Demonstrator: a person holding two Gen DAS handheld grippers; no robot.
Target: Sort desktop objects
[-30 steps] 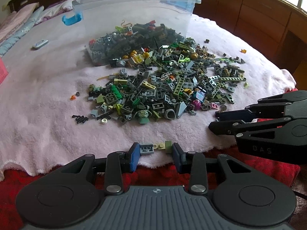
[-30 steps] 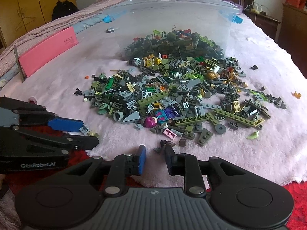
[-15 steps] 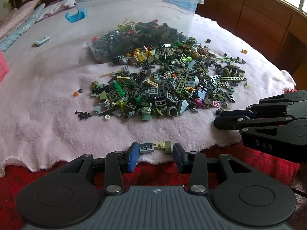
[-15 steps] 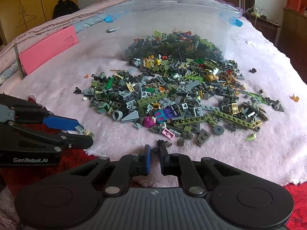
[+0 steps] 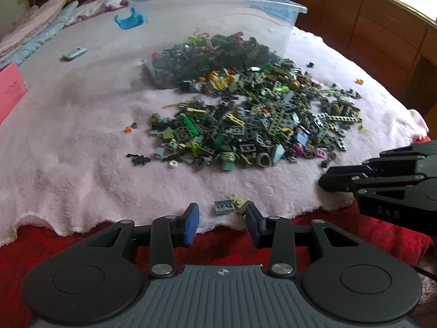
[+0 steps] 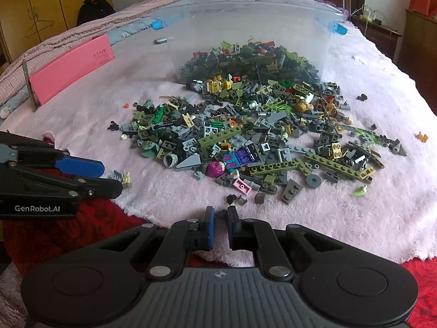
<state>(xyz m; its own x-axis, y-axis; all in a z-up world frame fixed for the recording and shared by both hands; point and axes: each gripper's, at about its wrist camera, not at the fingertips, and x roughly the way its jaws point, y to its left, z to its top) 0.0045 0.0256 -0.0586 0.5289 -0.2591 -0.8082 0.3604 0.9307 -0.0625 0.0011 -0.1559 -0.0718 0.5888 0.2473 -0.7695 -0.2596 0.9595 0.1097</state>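
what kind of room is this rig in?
Most likely a bedroom: the brick pile sits on a pink fleece blanket spread over a bed, folded bedding behind, yellow wardrobe at the wall.

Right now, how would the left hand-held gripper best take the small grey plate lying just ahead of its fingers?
Grip the grey plate across its short sides, coming down from above. It lies flat on the pink blanket, apart from the pile, with tan pieces touching its right end.

Pink box (image 6: pixel 72 68) and small grey remote (image 5: pixel 74 53) on pale pink blanket (image 5: pixel 68 136).
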